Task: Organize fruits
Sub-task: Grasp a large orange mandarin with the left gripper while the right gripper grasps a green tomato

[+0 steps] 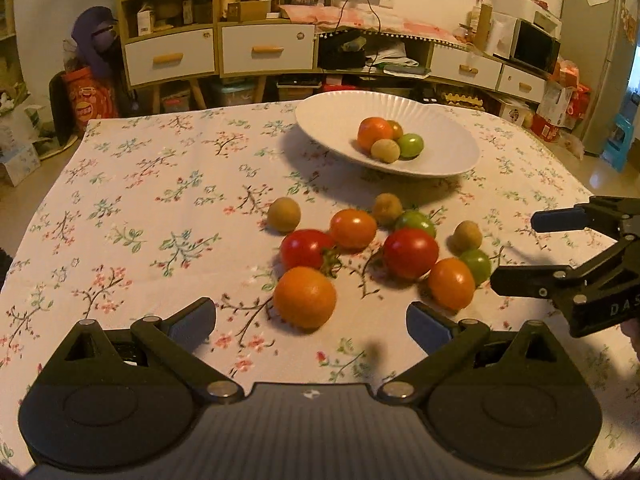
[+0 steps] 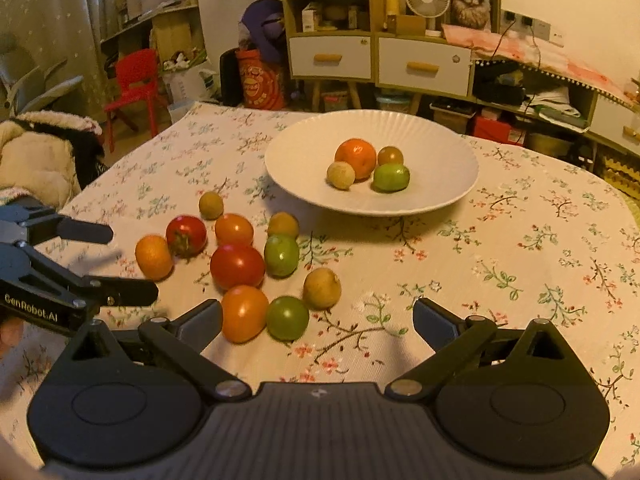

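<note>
Both wrist views look low across the table (image 1: pixel 120 200), sharing the plate (image 2: pixel 304 152).

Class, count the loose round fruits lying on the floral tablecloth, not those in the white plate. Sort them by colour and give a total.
Red round fruits: 2
Orange round fruits: 3
Green round fruits: 2
Tan-brown round fruits: 3
Total: 10

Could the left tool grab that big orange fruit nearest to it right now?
Probably yes: the left tool is open, and the orange fruit lies on the tablecloth just ahead between its fingers, with nothing in between.
</note>
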